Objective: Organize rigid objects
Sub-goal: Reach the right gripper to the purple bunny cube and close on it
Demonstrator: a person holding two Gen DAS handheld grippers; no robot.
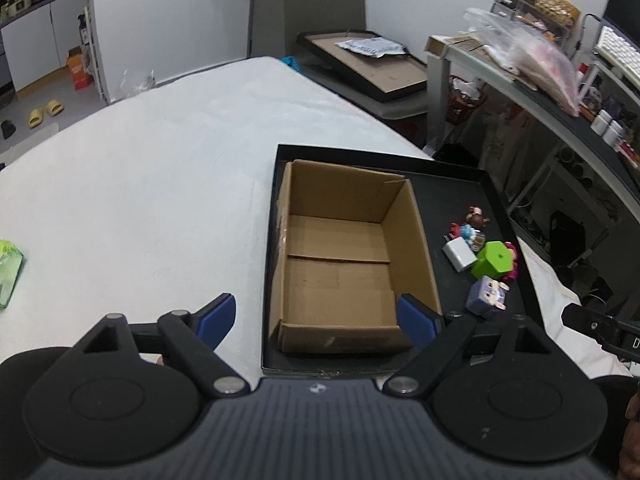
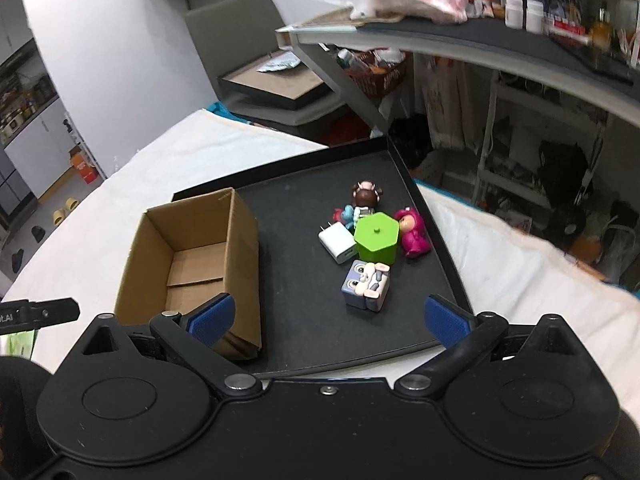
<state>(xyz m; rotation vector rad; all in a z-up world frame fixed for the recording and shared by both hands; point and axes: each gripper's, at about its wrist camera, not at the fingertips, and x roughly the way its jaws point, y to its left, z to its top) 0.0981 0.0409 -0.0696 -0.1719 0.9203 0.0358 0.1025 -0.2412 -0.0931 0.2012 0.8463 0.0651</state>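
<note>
An empty cardboard box (image 1: 340, 256) (image 2: 192, 256) stands on the left half of a shallow black tray (image 1: 452, 196) (image 2: 304, 300). On the tray's right half lies a cluster of small toys: a green hexagonal block (image 1: 493, 260) (image 2: 377, 238), a white charger plug (image 1: 460, 254) (image 2: 338, 243), a blue-grey cube figure (image 1: 487, 295) (image 2: 367, 283), a pink figure (image 2: 413, 231) and a brown-haired doll (image 1: 476, 218) (image 2: 366, 196). My left gripper (image 1: 318, 320) hangs open over the box's near edge. My right gripper (image 2: 328, 320) is open, just short of the cube figure, with nothing held.
The tray rests on a white-covered table (image 1: 160, 168) (image 2: 520, 264). A green packet (image 1: 8, 276) lies at the table's far left. Beyond the tray's right side stand a cluttered desk (image 1: 532, 92) (image 2: 480, 36) and a chair holding a framed board (image 1: 368, 66).
</note>
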